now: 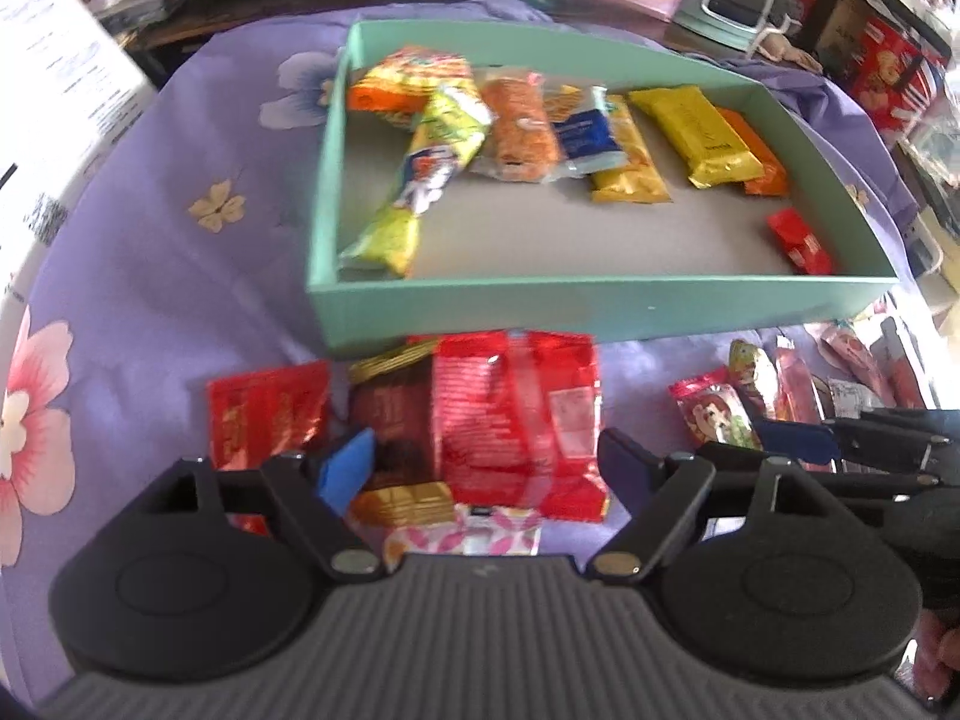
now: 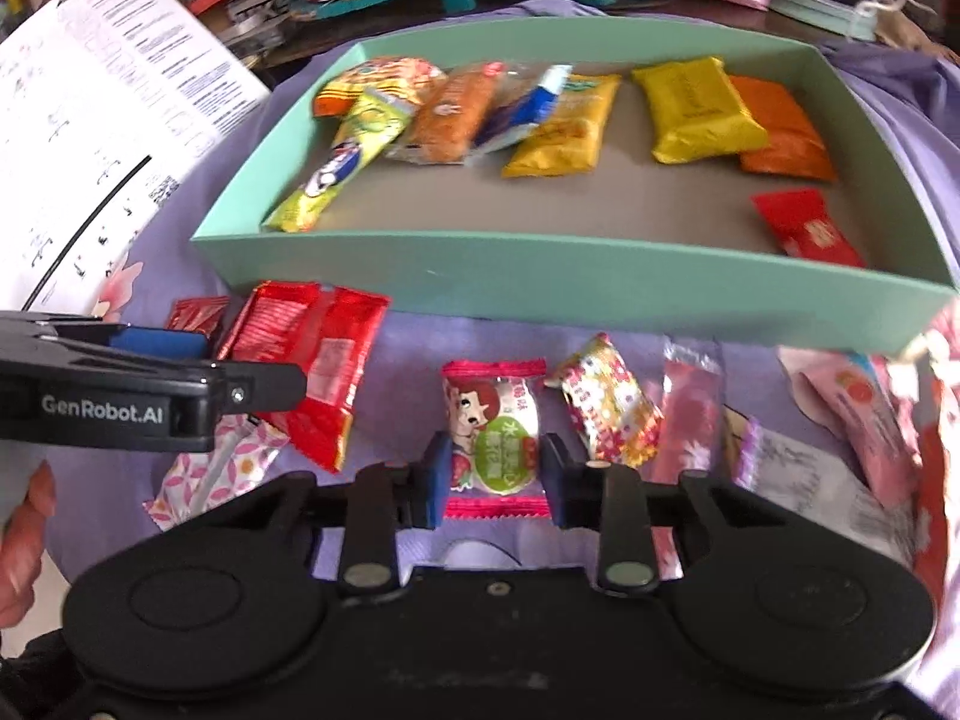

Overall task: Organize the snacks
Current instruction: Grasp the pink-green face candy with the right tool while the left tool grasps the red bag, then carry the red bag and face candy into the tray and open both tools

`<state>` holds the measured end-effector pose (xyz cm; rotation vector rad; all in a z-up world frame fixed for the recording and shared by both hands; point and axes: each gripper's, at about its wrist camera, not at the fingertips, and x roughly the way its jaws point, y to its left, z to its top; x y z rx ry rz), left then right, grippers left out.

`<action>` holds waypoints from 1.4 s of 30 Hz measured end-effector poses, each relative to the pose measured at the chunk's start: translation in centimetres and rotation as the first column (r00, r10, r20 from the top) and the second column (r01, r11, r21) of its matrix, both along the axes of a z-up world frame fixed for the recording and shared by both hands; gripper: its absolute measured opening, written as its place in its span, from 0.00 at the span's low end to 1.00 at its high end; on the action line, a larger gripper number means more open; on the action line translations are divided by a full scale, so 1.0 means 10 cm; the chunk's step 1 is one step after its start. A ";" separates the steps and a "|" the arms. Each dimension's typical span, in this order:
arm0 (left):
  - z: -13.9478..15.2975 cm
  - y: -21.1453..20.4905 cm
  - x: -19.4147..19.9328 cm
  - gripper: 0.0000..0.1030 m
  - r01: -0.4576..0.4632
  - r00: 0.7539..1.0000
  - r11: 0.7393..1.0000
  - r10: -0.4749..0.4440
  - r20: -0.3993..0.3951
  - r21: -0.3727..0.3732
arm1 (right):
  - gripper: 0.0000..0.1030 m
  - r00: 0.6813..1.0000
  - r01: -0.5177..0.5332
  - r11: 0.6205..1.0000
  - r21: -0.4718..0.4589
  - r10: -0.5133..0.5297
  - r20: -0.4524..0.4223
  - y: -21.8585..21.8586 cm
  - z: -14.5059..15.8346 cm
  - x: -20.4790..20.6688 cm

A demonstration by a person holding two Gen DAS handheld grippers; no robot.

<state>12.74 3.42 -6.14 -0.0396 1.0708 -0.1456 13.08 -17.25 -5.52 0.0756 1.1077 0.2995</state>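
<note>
Surface: lilac floral cloth (image 2: 420, 342), loose snacks before mint box (image 2: 540, 294) | Right gripper (image 2: 495, 483): my pads clamp pink-edged candy (image 2: 495, 438), resting on cloth | Left gripper (image 1: 480, 468): wide, over red packet (image 1: 516, 414) | Step: pickup; next, lift into box.

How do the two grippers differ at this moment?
The left gripper has its jaws wide apart around the large red packet, not pressing it; the right gripper has its jaws narrow, against a small cartoon-face candy. Both point down at snacks lying on the purple cloth before the green box.
</note>
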 end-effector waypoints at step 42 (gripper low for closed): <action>0.25 -0.14 -0.27 0.74 0.052 0.996 0.998 -0.050 0.077 -0.020 | 0.28 0.997 0.030 0.999 0.034 -0.033 0.069 -0.33 0.27 -0.34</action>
